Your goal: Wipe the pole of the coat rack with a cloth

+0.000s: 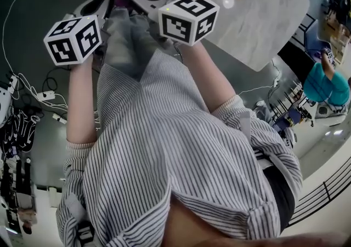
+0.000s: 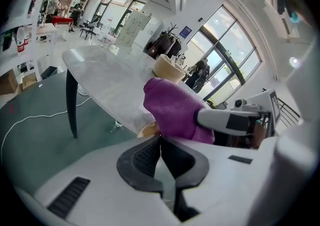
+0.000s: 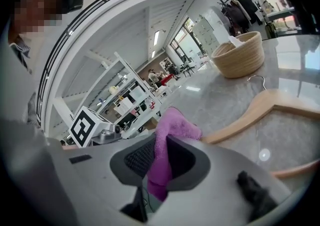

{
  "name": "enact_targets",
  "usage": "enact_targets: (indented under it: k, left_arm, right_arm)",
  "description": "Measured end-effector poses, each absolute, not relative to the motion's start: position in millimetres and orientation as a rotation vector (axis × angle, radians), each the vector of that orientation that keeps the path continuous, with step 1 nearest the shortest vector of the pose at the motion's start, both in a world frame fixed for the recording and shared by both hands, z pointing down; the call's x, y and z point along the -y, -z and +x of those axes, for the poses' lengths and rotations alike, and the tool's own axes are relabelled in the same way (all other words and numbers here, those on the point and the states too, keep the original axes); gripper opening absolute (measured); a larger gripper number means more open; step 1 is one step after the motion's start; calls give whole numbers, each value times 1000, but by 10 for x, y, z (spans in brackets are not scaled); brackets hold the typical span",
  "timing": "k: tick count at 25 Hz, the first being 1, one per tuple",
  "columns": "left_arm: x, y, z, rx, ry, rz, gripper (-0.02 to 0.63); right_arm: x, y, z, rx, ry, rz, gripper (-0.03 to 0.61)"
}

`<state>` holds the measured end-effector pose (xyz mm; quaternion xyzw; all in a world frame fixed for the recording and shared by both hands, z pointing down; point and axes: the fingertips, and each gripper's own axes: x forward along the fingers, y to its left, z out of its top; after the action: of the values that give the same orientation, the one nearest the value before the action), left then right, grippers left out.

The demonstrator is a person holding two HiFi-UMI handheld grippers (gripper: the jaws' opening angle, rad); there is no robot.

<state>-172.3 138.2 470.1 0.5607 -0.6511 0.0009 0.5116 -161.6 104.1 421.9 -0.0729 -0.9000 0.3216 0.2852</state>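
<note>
Close to the counter, a purple cloth is gripped and ready.

Only the right hand-held gripper (image 3: 160,145) carries anything: its jaws are pinched on a fold of the purple cloth (image 3: 172,130), which bunches up above the jaws at the near edge of the marble counter (image 1: 263,27). The left hand-held gripper (image 2: 160,137) is beside it at the same edge, its jaws pressed together with nothing between them. A wooden hanger (image 3: 260,109) lies flat on the counter just past the cloth, and a woven basket (image 3: 240,54) stands farther along the counter. Well beyond the counter's far end is a coat rack (image 3: 239,0) hung with dark garments; its pole cannot be made out.
</note>
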Motion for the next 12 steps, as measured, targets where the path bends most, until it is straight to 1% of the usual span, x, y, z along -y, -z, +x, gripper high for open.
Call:
enact_targets:
  k: [12]
  left_arm:
    - [-1140,-4614,-1564,1500,-61,1420,12]
  right_arm:
    - [-867,-4247,-1367,2402,-913,-71,66]
